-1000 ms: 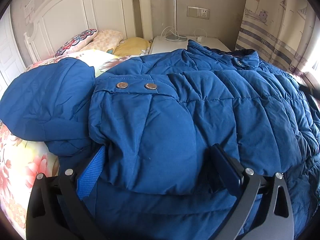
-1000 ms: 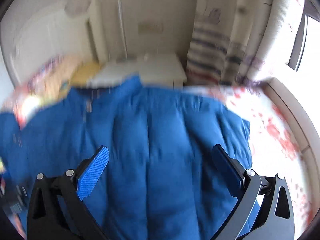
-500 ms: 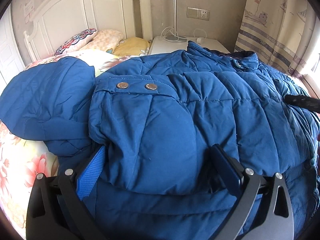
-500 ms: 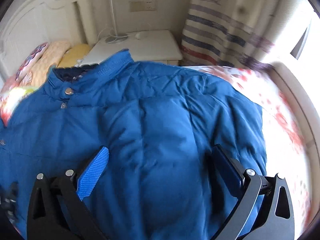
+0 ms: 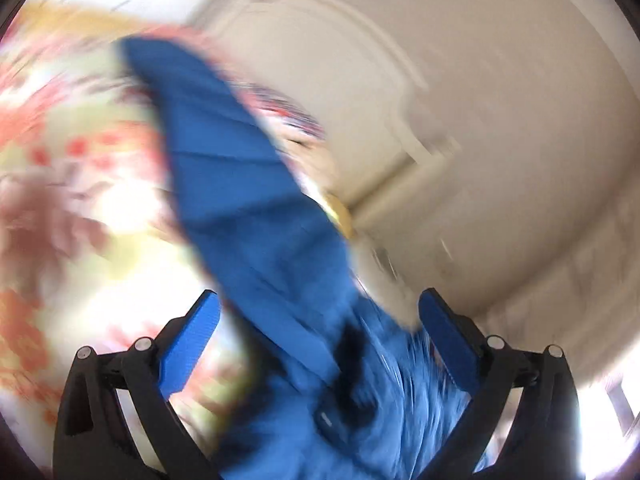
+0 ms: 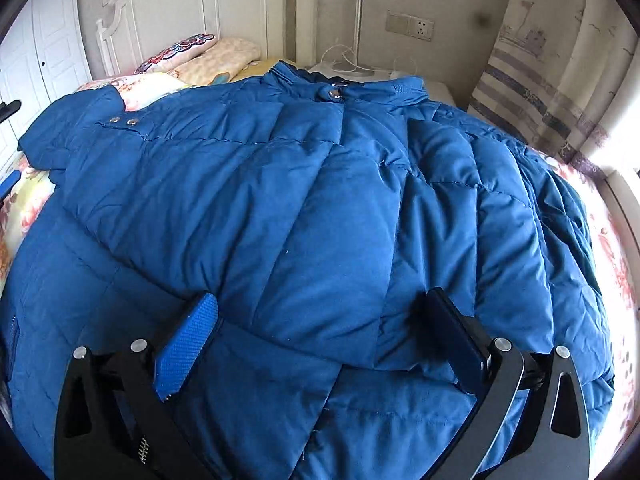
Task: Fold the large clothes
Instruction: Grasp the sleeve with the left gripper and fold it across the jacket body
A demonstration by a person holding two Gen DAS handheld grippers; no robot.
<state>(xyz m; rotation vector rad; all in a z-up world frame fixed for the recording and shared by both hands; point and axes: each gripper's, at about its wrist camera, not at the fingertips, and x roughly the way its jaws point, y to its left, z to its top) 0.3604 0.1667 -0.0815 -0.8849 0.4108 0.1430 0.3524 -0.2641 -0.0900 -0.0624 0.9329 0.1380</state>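
Note:
A large blue quilted jacket [image 6: 304,208] lies spread on the bed, collar toward the headboard, its left sleeve folded across the chest. My right gripper [image 6: 320,344] is open, low over the jacket's lower front, holding nothing. The left wrist view is heavily blurred and tilted; a blue part of the jacket [image 5: 248,208] runs diagonally through it between the open fingers of my left gripper [image 5: 320,344]. The blur hides whether the fingers touch the cloth.
A floral bedsheet [image 6: 612,256] shows on the right and also in the left wrist view [image 5: 80,184]. Pillows [image 6: 212,60] lie by the white headboard [image 6: 192,8]. A white nightstand [image 6: 360,70], a wall socket [image 6: 410,26] and striped curtains [image 6: 552,80] stand behind.
My left gripper has swung sharply away from the sleeve, its view now tilted and blurred. My right gripper has moved left toward the jacket's middle, and its view has steadied.

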